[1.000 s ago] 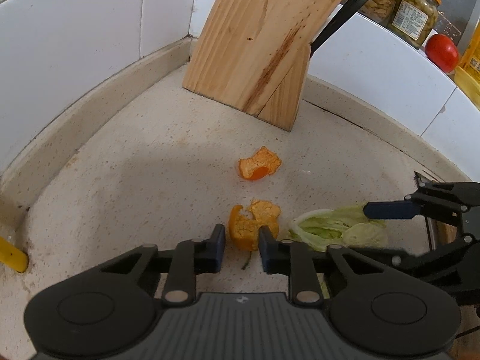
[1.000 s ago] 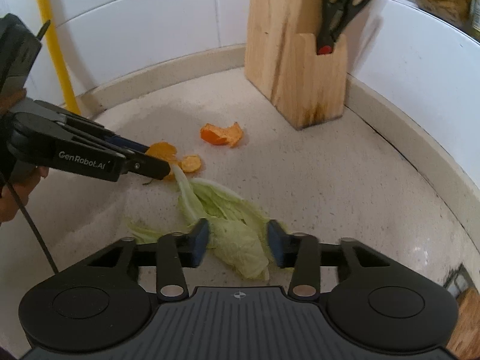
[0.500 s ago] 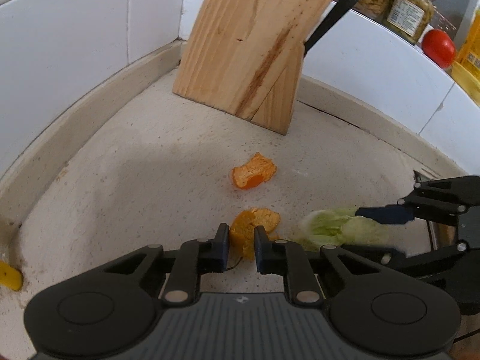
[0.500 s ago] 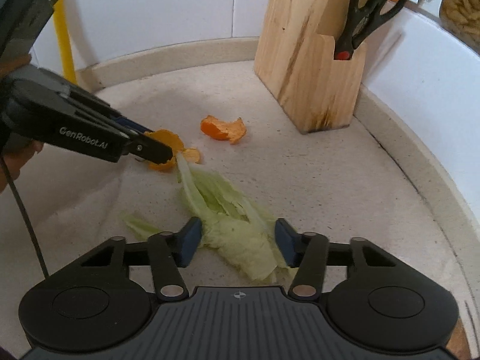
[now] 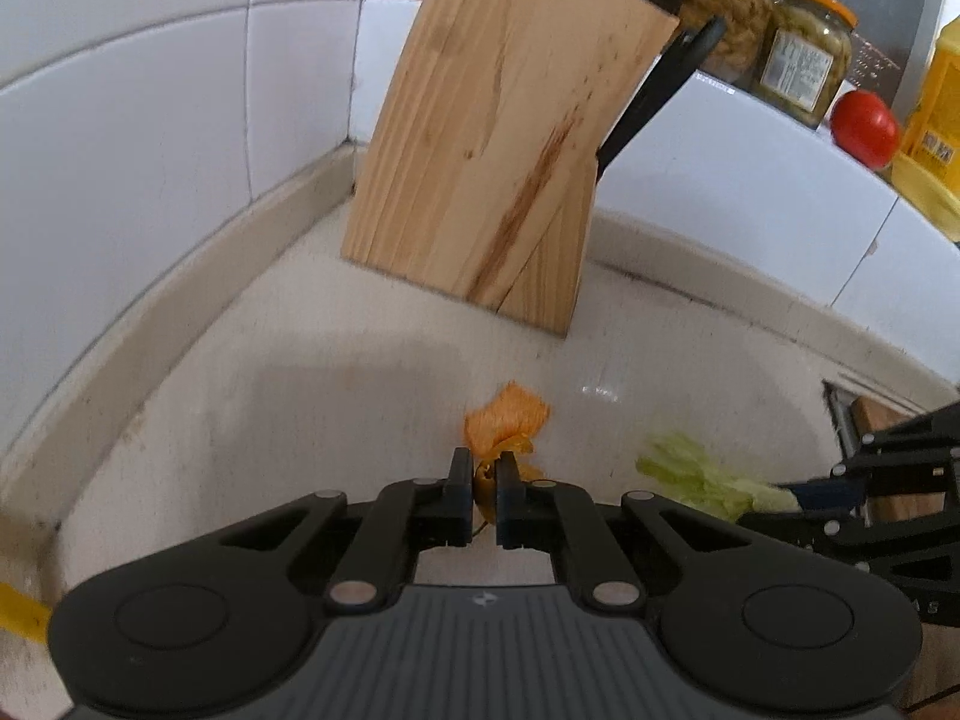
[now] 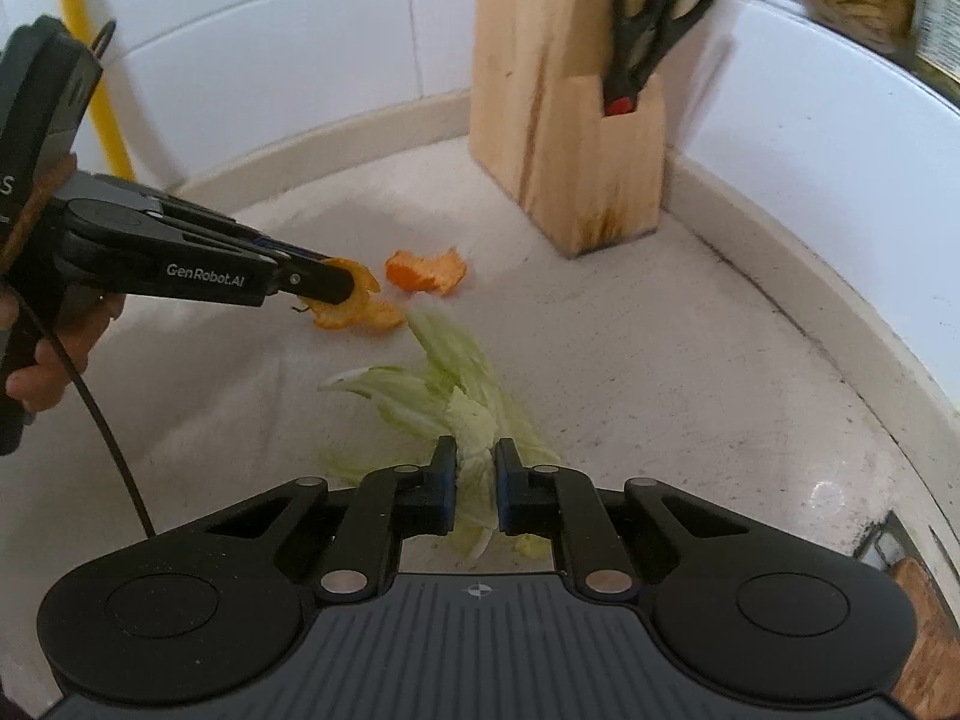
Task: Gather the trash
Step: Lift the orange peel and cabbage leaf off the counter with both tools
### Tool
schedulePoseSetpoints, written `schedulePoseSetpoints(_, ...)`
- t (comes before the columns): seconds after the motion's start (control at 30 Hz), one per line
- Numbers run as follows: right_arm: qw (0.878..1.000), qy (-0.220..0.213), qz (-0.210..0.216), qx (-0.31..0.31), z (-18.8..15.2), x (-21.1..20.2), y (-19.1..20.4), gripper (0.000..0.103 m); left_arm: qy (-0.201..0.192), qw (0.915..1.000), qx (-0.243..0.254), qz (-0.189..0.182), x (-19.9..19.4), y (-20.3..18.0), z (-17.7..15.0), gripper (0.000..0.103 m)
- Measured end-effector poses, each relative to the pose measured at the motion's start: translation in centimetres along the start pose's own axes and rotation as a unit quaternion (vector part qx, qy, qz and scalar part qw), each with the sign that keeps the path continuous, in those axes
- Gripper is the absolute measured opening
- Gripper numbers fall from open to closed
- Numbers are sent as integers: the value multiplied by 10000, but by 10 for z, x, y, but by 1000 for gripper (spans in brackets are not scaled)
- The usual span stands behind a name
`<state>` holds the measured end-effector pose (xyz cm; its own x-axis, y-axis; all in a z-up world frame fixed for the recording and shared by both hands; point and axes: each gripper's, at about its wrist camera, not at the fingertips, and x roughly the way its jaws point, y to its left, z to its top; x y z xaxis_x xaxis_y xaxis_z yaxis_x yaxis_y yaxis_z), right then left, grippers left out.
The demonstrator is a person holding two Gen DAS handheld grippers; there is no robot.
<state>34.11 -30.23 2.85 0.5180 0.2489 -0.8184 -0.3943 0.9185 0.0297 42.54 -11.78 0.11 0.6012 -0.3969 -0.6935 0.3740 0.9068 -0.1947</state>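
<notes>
While curled orange peel (image 5: pixel 485 483) sits pinched — ruffled lettuce (image 6: pixel 474 420) too.

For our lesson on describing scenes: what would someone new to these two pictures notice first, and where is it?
First, the two black tools at work on the pale counter: the left tool pinches an orange peel, and the right tool has just closed on lettuce. Behind stands a tall wooden knife block, with a second peel loose in front of it.
</notes>
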Motion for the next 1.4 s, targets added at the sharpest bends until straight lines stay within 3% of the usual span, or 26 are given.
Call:
schedulePoseSetpoints(0.17,9998,-38,-30,168,-4,-2,-5,17,-69,9996,184,-201,8,-2,13,3)
schedulePoseSetpoints(0.4,9993,-20,-89,368,-9,-1,-13,18,47,9995,270,-128,39,5,21,6)
schedulePoseSetpoints(0.47,9992,-35,-89,396,-10,0,-14,19,105,9991,335,-243,45,7,23,13)
schedulePoseSetpoints(0.53,9994,-1,-57,355,-11,1,-13,21,201,9983,413,-350,48,7,22,32)
schedulePoseSetpoints(0.63,9995,23,-18,322,-11,2,-12,24,205,9976,560,-353,53,4,20,39)
schedulePoseSetpoints(0.77,9996,31,-31,281,-9,6,-13,28,175,9970,719,-245,53,-4,17,35)
schedulePoseSetpoints(0.83,9997,45,-49,236,-9,6,-11,27,169,9961,862,-126,50,-10,13,18)
schedulePoseSetpoints(0.9,9998,54,-102,182,-10,6,-9,23,222,9964,803,-151,47,-12,11,10)
schedulePoseSetpoints(1.07,9994,50,-211,256,-9,3,-6,19,193,9984,534,77,34,-13,-1,7)
schedulePoseSetpoints(1.4,9986,-50,-155,500,-10,-8,0,16,135,9997,175,119,1,-12,-18,6)
